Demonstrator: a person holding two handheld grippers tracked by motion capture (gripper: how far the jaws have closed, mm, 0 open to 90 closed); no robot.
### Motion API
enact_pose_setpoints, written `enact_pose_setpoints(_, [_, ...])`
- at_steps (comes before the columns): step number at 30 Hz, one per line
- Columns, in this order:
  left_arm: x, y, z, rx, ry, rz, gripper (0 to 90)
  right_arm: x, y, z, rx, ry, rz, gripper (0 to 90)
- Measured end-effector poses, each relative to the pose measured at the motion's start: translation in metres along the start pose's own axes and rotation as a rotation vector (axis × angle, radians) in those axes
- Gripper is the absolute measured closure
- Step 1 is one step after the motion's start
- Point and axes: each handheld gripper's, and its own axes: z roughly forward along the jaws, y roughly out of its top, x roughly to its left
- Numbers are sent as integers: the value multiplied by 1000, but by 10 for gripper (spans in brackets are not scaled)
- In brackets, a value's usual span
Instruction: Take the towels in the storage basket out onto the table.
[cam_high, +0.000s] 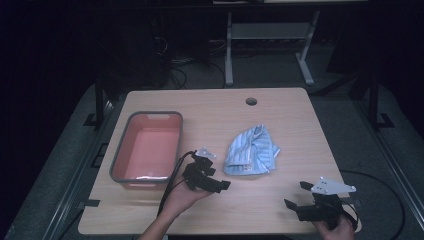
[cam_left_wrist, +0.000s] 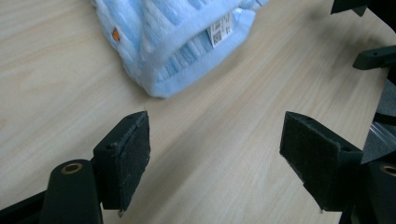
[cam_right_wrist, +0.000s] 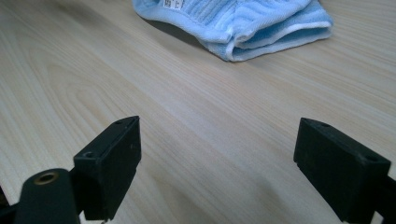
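Dim room, grey floor (cam_high: 65, 150); white desk frame (cam_high: 270, 37) at twelve o'clock, cables (cam_high: 175, 65) at eleven.

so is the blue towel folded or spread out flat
Neither quite: the blue towel lies loosely bunched on the table, doubled over itself. The right gripper view shows stacked layered edges, and the left gripper view shows its tag on a fold.
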Motion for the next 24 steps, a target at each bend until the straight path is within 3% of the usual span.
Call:
enact_pose_setpoints(10, [-3,-19,-4,-3,0,-2,243,4,-2,-1,10,-1,-2,144])
enact_pose_setpoints(13, [-5,-26,-5,7,9,19,242,4,-2,-1,5,-5,-9,144])
enact_pose_setpoints(19, [-8,-43,-6,2,17,25,241,5,-3,-2,1,-5,-8,144])
enact_pose_setpoints(24, [-11,-59,-8,-33,18,23,241,8,-5,-4,-7,-1,-13,143])
